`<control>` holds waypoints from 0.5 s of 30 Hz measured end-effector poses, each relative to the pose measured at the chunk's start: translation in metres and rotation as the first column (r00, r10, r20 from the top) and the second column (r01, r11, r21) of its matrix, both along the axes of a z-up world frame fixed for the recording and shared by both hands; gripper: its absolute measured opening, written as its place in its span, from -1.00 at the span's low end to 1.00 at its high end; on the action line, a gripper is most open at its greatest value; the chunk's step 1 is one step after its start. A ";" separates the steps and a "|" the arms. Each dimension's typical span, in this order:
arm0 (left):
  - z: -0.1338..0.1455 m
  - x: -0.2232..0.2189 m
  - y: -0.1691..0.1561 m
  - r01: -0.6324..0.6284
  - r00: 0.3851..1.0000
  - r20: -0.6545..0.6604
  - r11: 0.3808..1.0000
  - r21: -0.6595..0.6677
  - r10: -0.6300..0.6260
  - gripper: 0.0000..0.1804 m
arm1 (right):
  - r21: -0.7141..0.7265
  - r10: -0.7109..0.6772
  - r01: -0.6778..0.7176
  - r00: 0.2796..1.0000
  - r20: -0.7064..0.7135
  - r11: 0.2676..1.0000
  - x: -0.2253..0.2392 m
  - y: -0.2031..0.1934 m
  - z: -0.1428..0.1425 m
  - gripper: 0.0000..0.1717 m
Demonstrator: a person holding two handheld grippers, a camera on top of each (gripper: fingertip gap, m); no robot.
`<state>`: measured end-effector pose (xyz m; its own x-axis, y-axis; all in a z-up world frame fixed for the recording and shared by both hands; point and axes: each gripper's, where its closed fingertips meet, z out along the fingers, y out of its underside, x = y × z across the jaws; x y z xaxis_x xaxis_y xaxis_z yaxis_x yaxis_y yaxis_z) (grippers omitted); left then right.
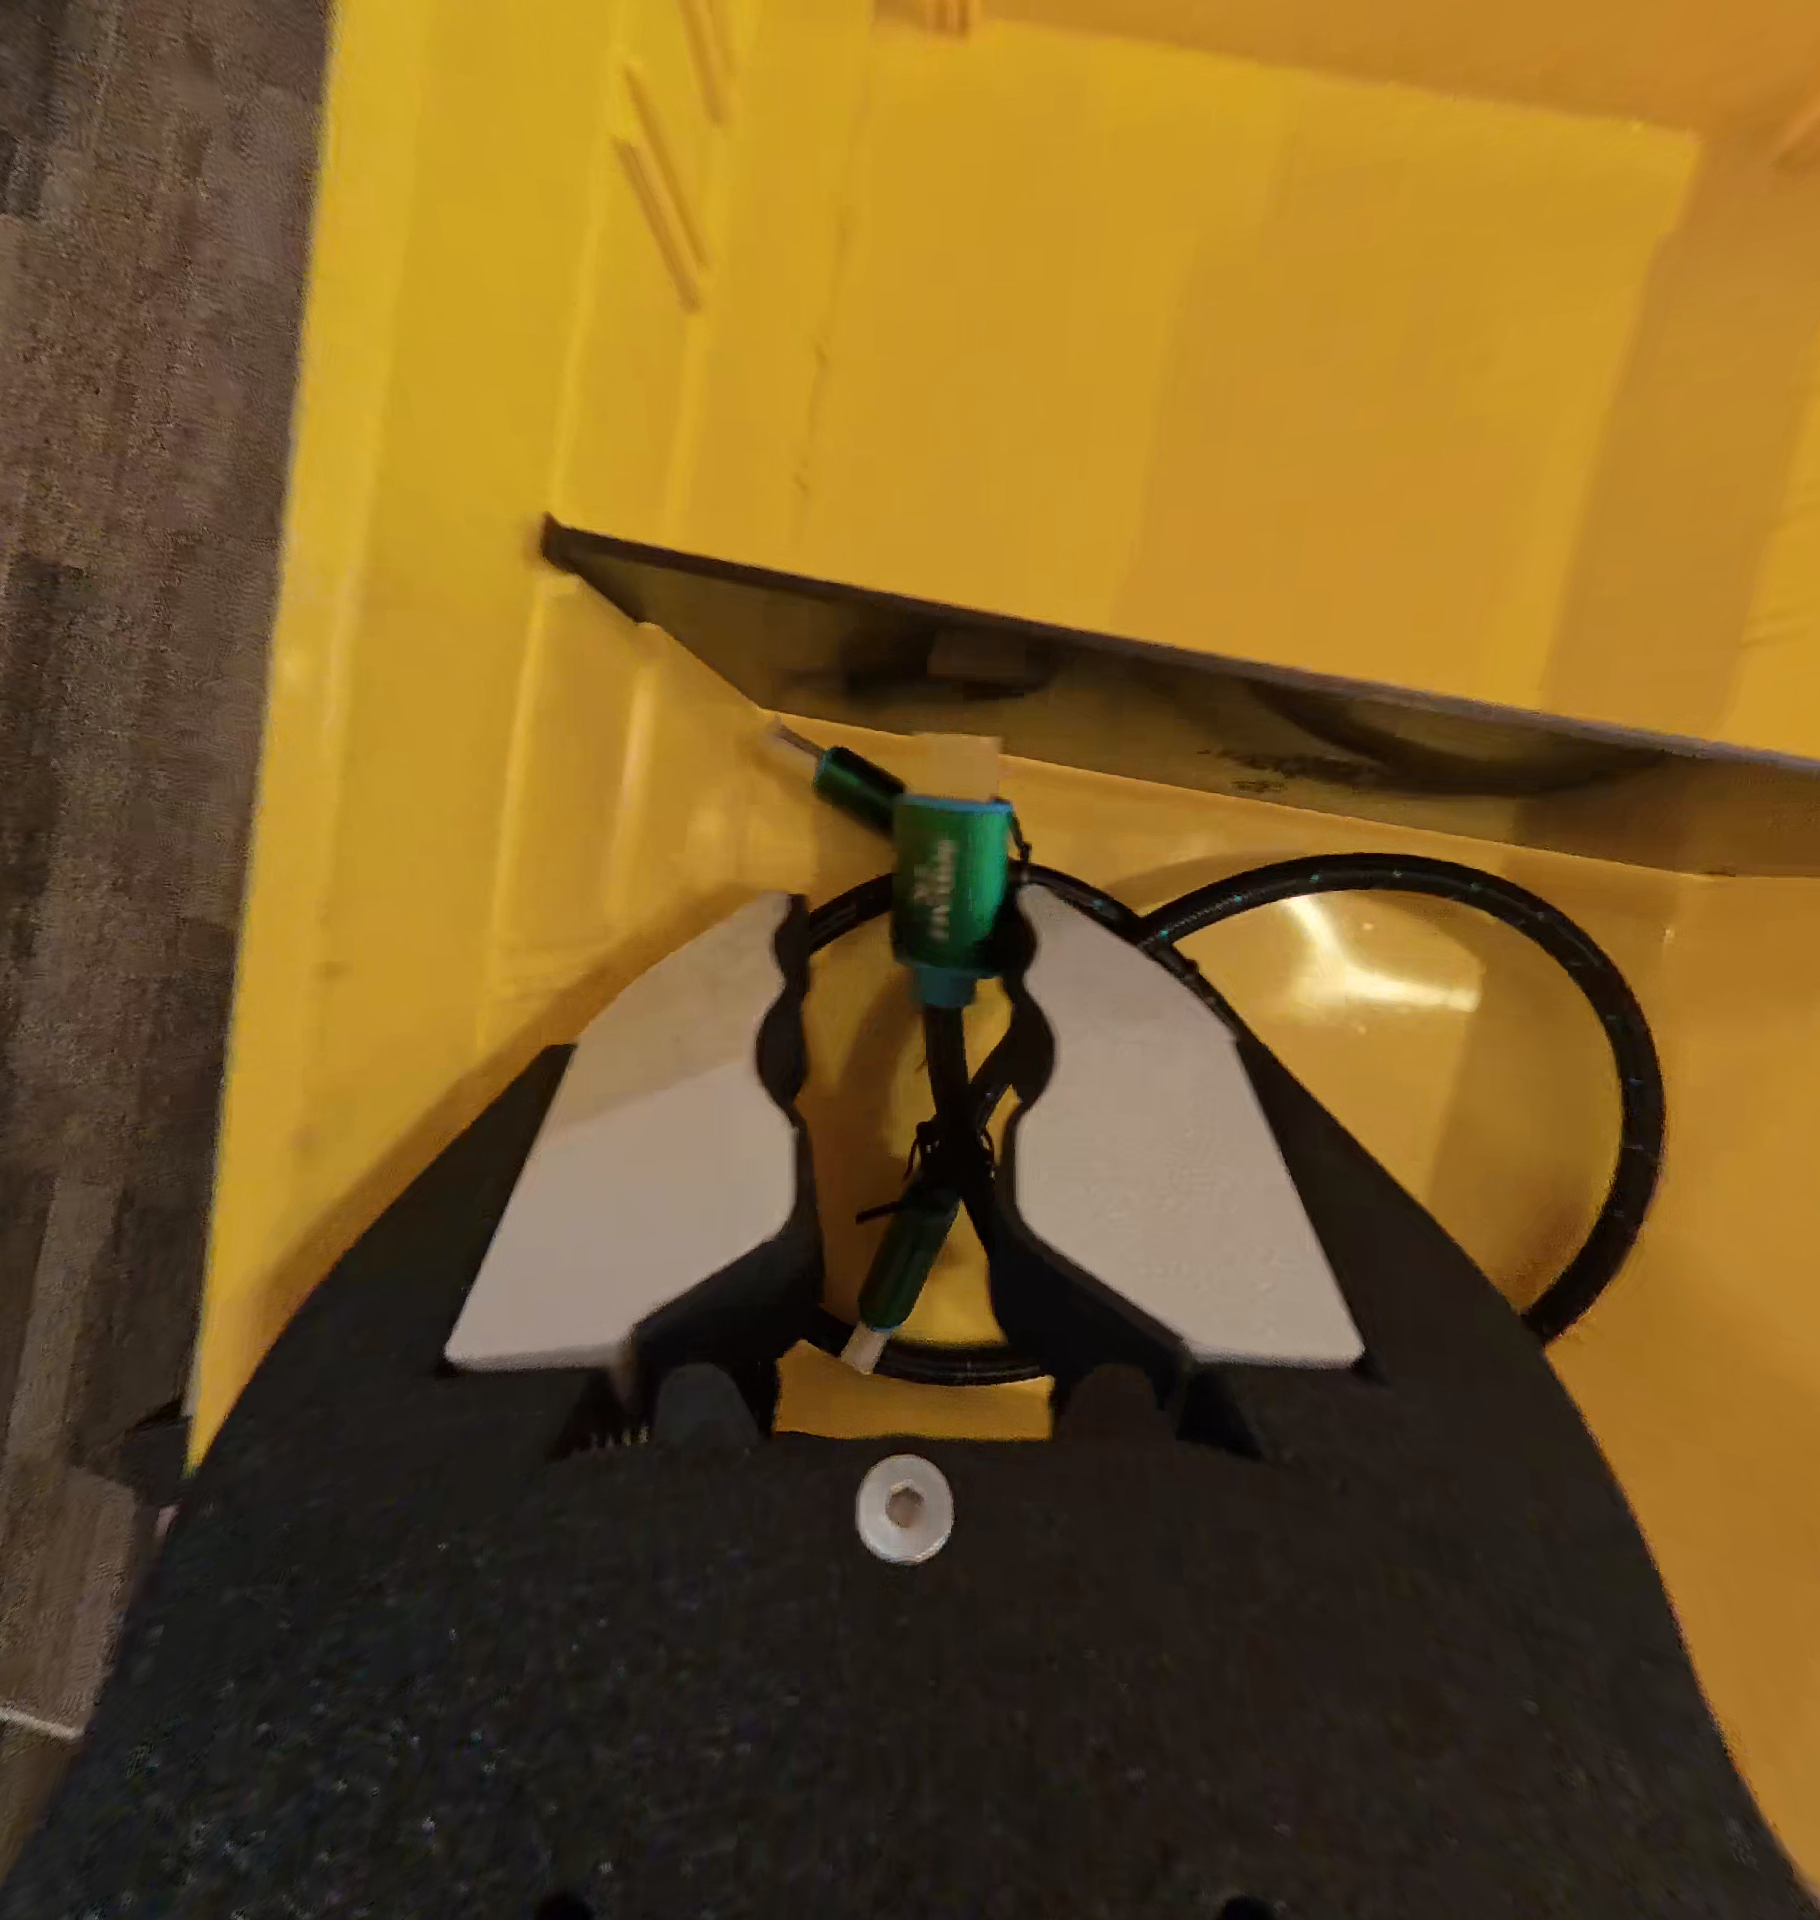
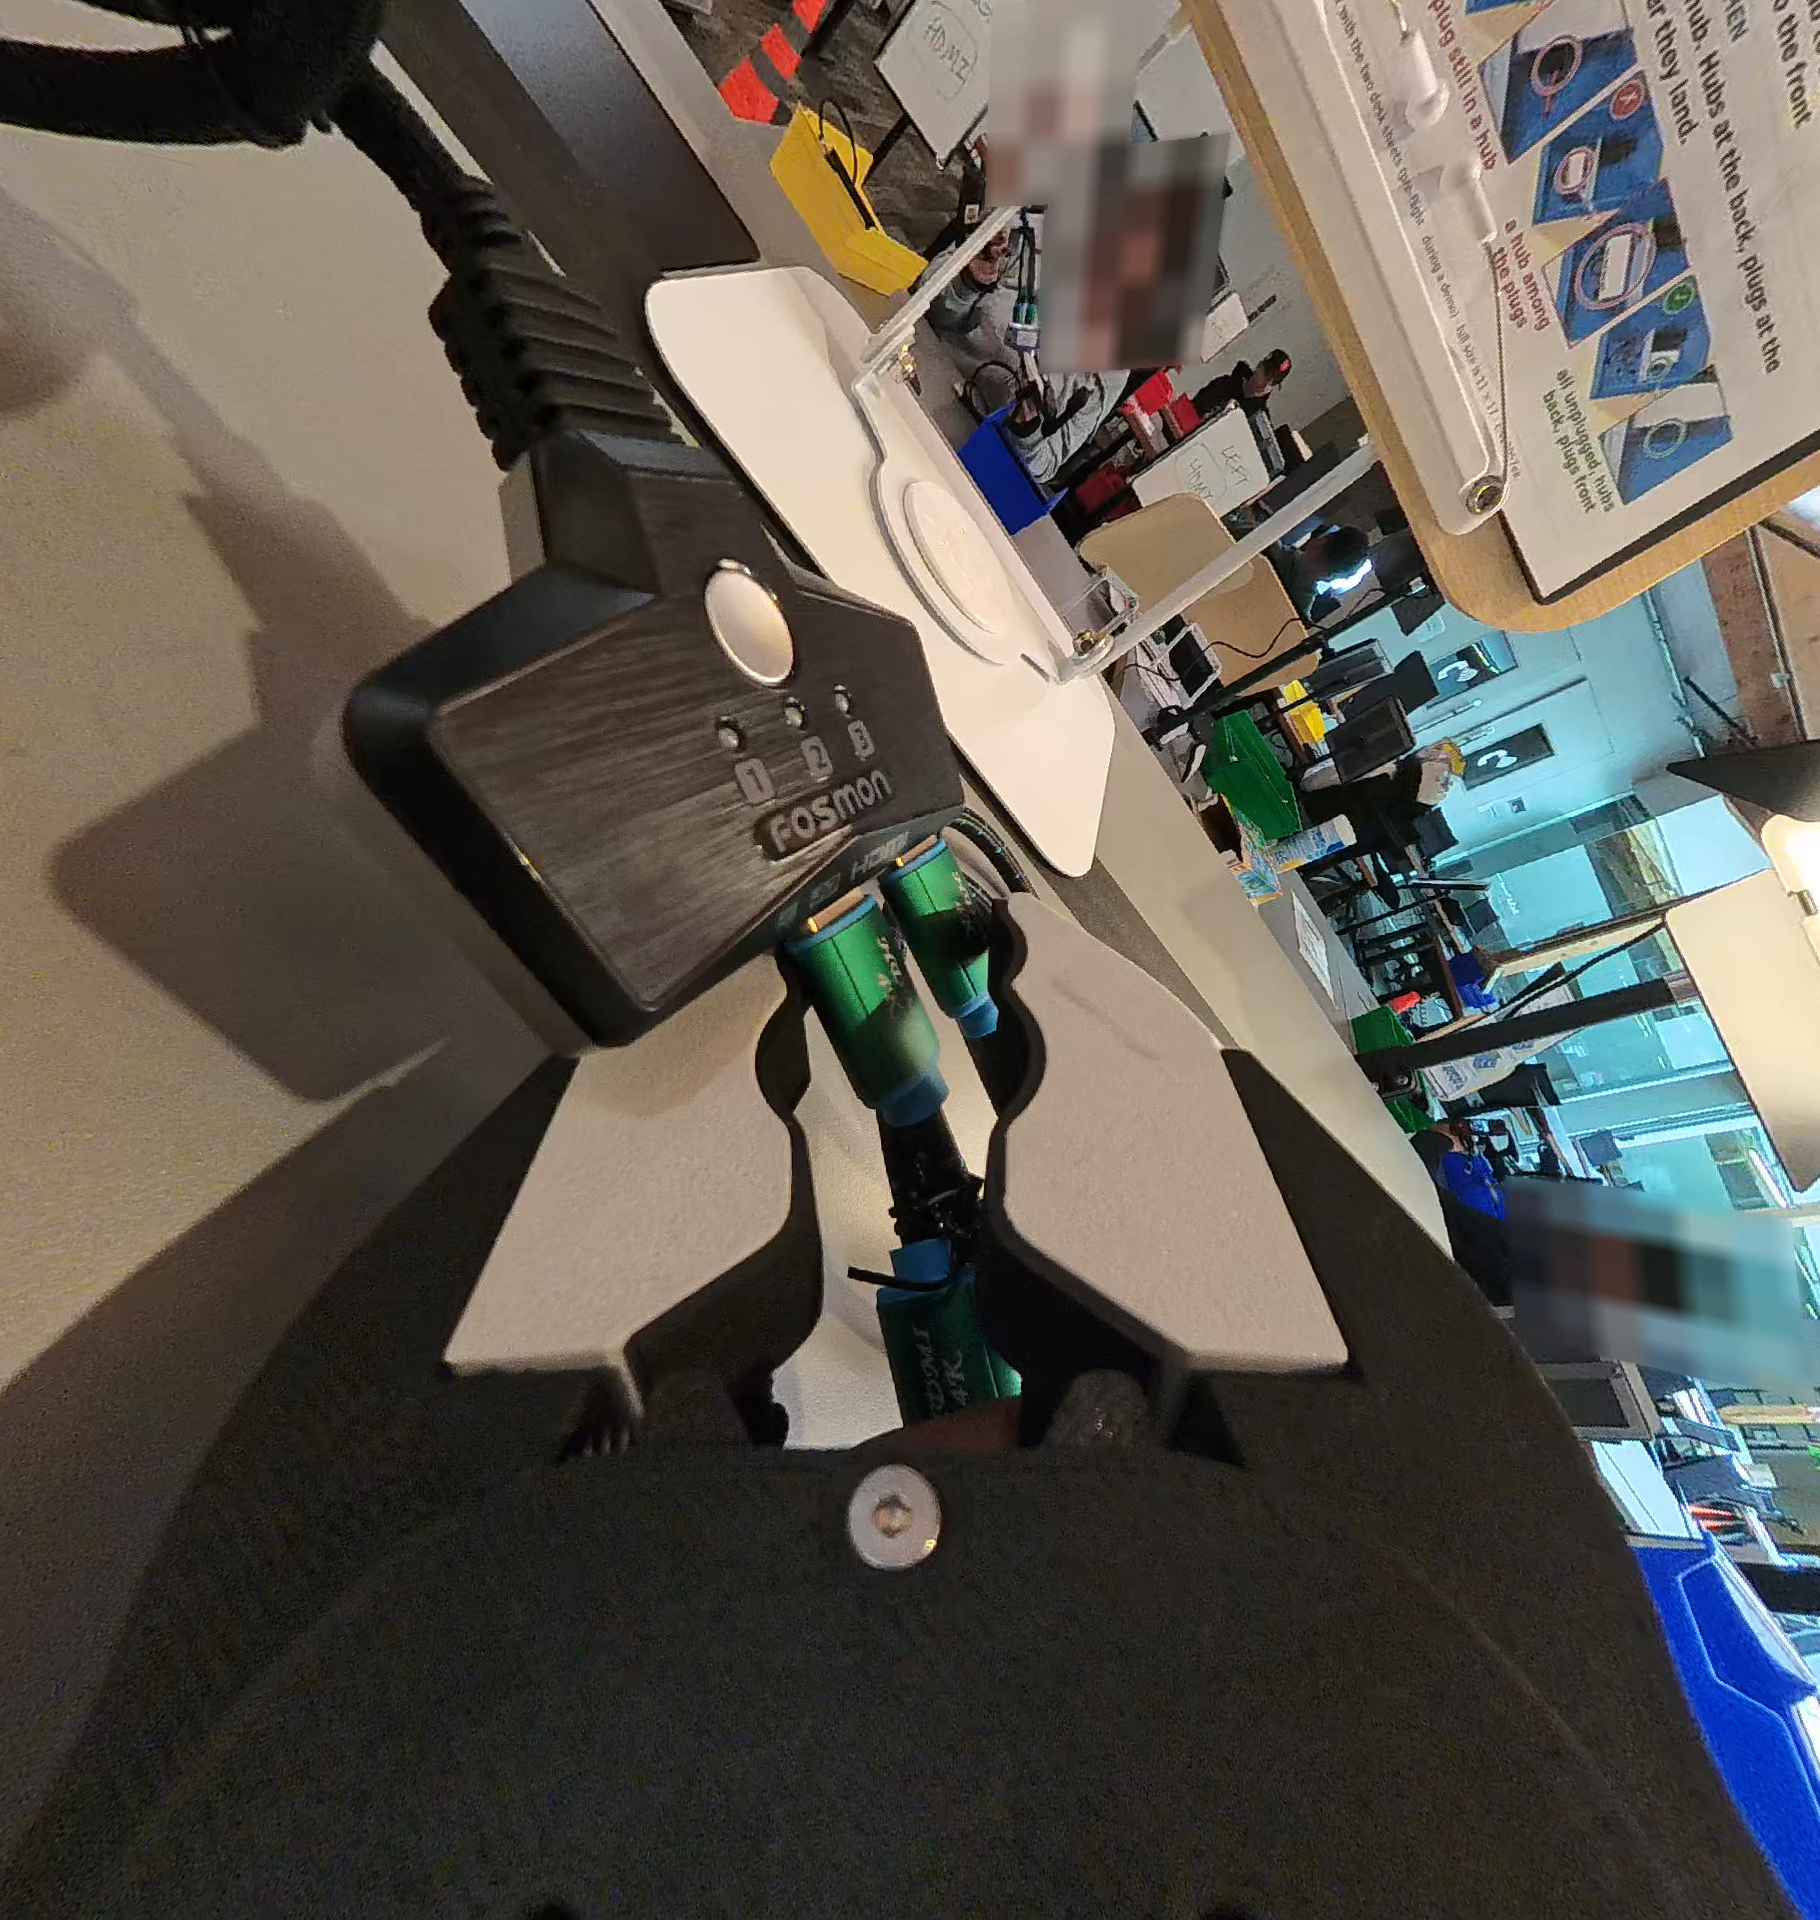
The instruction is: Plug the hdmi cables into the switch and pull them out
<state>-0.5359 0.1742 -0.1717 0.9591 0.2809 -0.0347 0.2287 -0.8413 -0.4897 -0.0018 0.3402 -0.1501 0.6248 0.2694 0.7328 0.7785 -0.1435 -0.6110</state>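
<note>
Green plug [image 1: 945, 883] btwn fingers (yellow bin [image 1: 1197, 364])

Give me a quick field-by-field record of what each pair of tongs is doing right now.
Left tongs: open, inside a yellow bin
Between them: green plug against the right finger, gap on the left
Around: looped black cable, dark panel behind
Right tongs: flanking two green plugs
Plugs: seated in a black switch box
Pad contact, right: cannot tell
Surface: grey table
</note>
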 end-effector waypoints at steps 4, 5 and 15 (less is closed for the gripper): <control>0.043 -0.001 -0.005 0.001 0.992 -0.125 0.993 0.117 0.014 -0.81 | -0.001 0.000 0.000 1.000 0.001 1.000 0.000 0.000 0.000 -0.64; 0.066 -0.001 -0.008 -0.001 0.983 -0.179 0.986 0.165 0.031 -0.81 | -0.002 0.000 0.000 1.000 0.002 1.000 0.000 0.000 0.000 -0.63; 0.263 0.164 -0.032 0.384 0.914 -0.294 0.827 0.410 -0.279 -0.84 | -0.007 -0.001 0.001 1.000 0.003 1.000 -0.002 0.002 -0.001 -0.63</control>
